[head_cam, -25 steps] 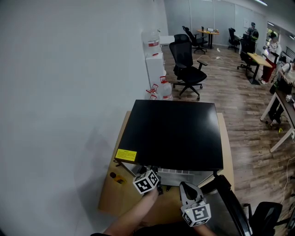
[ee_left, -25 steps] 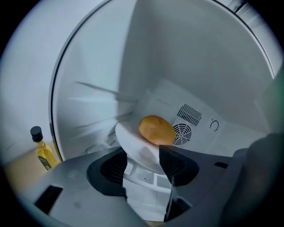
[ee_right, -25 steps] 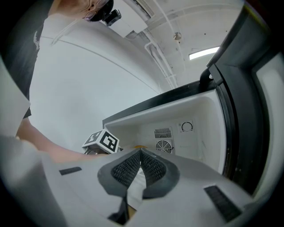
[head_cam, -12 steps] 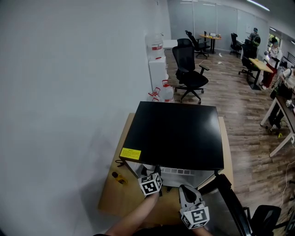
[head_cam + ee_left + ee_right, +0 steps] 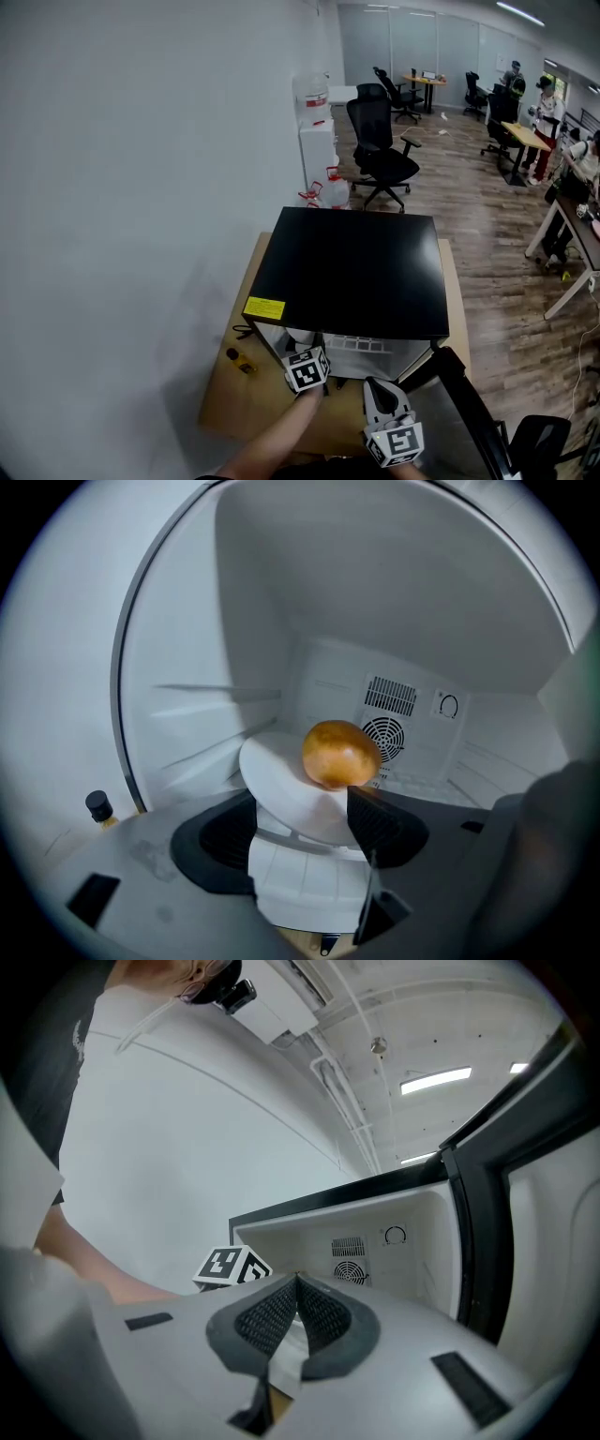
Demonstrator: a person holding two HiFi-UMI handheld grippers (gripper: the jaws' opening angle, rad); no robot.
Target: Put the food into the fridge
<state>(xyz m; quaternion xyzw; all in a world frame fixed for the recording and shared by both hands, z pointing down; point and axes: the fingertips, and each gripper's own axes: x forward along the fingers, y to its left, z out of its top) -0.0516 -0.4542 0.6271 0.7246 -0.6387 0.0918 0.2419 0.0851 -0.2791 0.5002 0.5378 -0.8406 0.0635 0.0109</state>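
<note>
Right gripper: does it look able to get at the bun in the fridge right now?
Probably yes, but tight. The door stands open and the right gripper faces the opening. The left gripper crowds the bun: its jaws have just been opening, with the bun's plate between them.

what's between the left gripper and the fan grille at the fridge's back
In the left gripper view, a white plate carrying a round brown food item. The plate's near edge lies between the left gripper's jaws, which have just been opening.

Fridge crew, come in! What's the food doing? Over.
Left gripper just opening, plate between its jaws. Right gripper shut, empty. Brown roll on plate, inside fridge. Door open, nothing blocking.
</note>
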